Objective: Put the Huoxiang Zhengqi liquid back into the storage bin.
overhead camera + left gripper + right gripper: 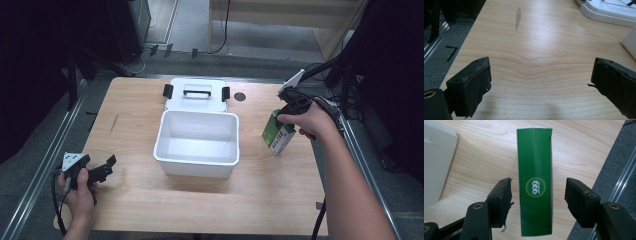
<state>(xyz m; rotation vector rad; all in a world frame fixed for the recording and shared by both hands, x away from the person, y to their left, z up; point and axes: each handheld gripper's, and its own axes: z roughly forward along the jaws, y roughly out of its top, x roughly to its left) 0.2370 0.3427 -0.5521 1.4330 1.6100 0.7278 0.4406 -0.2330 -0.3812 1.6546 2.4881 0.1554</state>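
A green and white carton stands on the wooden table, right of an open white plastic box. In the right gripper view its green top face lies between the jaws, with a gap on each side. My right gripper hangs just above the carton, open. My left gripper rests near the table's front left corner, open over bare wood. The box's lid, with a black handle and clips, lies behind the box.
A small dark round spot marks the table beside the lid. Metal rails run along both sides of the table. The corner of the white box sits left of the carton in the right gripper view.
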